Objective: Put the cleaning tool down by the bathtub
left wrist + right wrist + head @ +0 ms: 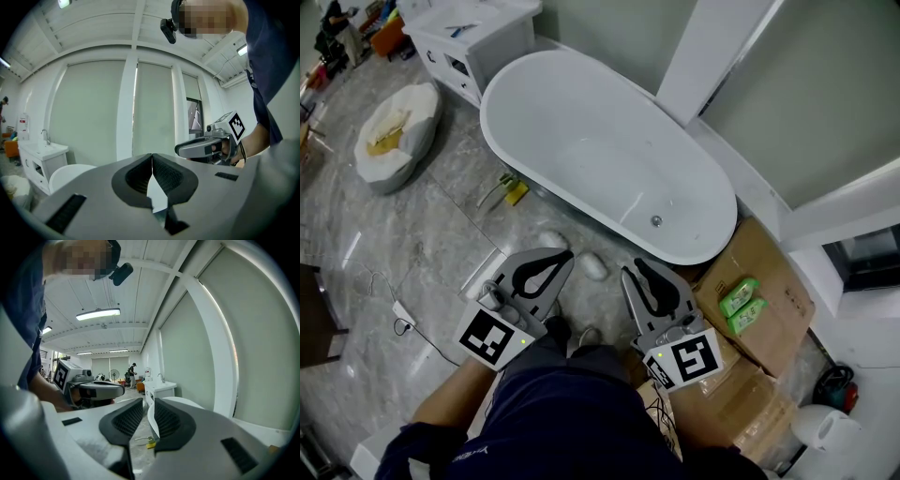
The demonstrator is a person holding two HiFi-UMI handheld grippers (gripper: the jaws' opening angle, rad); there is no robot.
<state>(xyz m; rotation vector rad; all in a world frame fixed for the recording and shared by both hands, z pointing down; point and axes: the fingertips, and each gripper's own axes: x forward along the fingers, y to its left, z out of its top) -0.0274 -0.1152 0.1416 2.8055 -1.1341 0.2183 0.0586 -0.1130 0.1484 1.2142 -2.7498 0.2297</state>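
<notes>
A yellow-handled cleaning tool (pixel 508 190) lies on the floor just beside the white bathtub (pixel 600 141), apparently already put down. Both claws hover clear of the bathtub: the left gripper (pixel 562 255) is closed on nothing, and the right gripper (pixel 639 272) is slightly parted and empty.

Marble floor (pixel 441 234): bathtub (pixel 581 112), yellow tool (pixel 515 193) just beside, cardboard boxes (pixel 769 281), white beanbag (pixel 397 134), cable (pixel 417 335).
</notes>
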